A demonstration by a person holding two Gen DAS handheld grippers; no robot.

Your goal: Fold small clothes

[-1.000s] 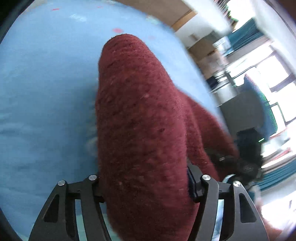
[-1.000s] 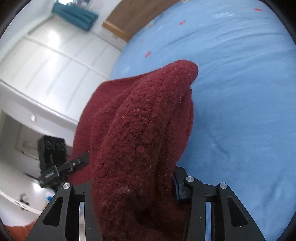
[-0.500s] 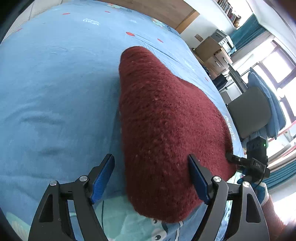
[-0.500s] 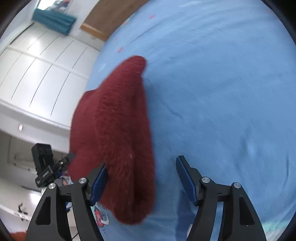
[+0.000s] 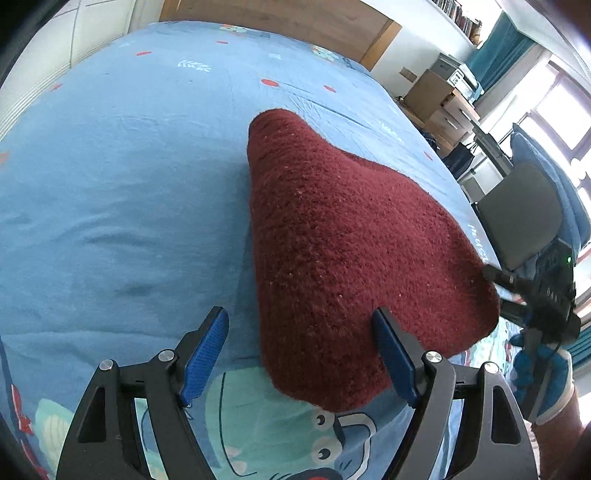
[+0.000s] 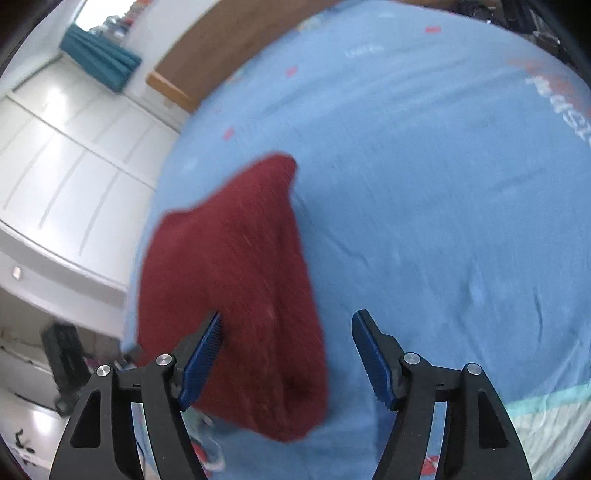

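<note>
The red knit lies folded on the bed, released. Both the left gripper and right gripper stand apart, gripping nothing. Next, I judge, comes 1 more fold or smoothing.

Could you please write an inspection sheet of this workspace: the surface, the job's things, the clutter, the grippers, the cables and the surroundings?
Surface: light blue printed bedsheet, slightly wrinkled, with a cartoon print near the front edge.
Job's things: one dark red knitted garment lying folded on the sheet, held by no pad.
Clutter: nothing seen on the sheet beside the garment.
Grippers: left gripper open, garment edge between its blue pads; right gripper open, the garment beside its left pad.
Cables: nothing seen clearly.
Surroundings: wooden headboard, white panelled wardrobe, dark office chair, cardboard boxes, bright window at the right in the left wrist view.
</note>
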